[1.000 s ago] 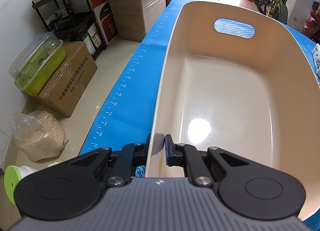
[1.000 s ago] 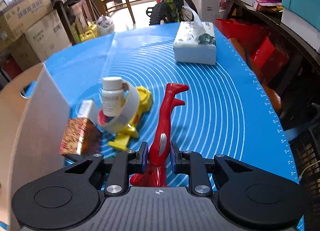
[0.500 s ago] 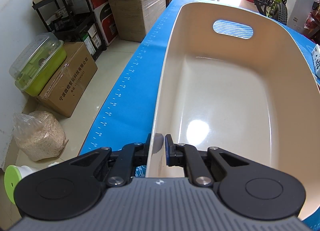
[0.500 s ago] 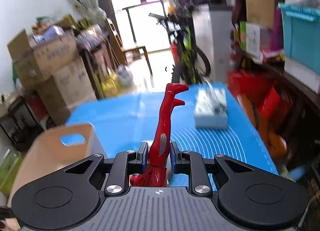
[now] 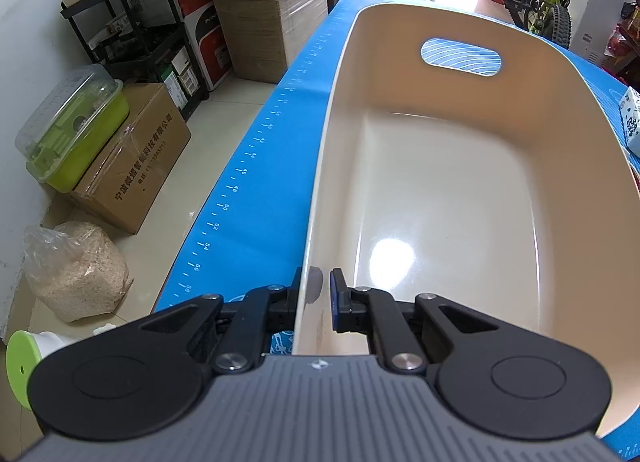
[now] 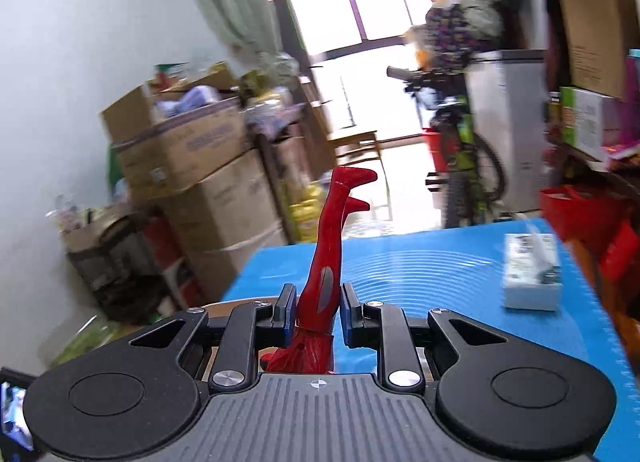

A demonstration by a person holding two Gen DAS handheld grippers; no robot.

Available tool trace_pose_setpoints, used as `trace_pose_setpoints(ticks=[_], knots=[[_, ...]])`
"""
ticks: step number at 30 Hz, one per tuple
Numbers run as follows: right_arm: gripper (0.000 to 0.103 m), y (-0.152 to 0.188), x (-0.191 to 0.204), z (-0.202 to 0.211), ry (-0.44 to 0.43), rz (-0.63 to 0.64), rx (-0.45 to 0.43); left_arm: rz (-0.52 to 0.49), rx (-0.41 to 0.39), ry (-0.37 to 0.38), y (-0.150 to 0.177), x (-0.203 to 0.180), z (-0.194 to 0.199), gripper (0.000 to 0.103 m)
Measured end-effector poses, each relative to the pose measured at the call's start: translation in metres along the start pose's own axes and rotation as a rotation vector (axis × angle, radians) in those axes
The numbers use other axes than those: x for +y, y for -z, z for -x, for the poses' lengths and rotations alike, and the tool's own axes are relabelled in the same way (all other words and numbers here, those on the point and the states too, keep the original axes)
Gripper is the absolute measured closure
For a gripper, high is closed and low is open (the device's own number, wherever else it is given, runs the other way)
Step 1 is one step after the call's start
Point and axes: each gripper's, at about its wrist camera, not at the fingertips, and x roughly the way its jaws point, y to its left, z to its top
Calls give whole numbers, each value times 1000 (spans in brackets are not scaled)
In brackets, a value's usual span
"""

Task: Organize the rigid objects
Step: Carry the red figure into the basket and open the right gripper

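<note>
A large cream plastic basket (image 5: 560, 110) with a handle slot lies on the blue mat (image 5: 256, 182), its inside bare. My left gripper (image 5: 316, 294) is shut on the basket's near left rim, one pad outside and one inside. In the right wrist view my right gripper (image 6: 318, 312) is shut on a red toy figure (image 6: 332, 246), whose legs stick up and away from me. The figure hangs in the air above the blue mat (image 6: 420, 270). A sliver of the basket's rim shows just under the right gripper.
A white tissue box (image 6: 530, 270) lies on the mat at the right. A small white carton (image 5: 632, 122) sits beside the basket's right side. Cardboard boxes, a black shelf rack, a green container and a bicycle stand around the table on the floor.
My right gripper has risen and tilted up with the red figure; the pile of small objects on the mat has dropped out of view. The left gripper has stayed on the basket's rim.
</note>
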Motion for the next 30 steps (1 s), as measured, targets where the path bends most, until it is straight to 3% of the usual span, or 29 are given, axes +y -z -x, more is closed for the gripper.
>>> trace_pose_setpoints(ticks=[7, 11, 23, 28, 30], knots=[[71, 24, 47, -16, -137, 90, 94, 0, -2, 5, 0, 0, 1, 90], [71, 48, 66, -30, -190, 152, 201, 0, -2, 6, 0, 0, 1, 90], [71, 93, 79, -72, -164, 214, 505, 1, -3, 14, 1, -2, 1, 90], [70, 99, 83, -79, -157, 230, 552, -3, 0, 11, 1, -2, 1, 90], [55, 96, 82, -77, -154, 228, 543, -3, 0, 13, 1, -2, 1, 90]])
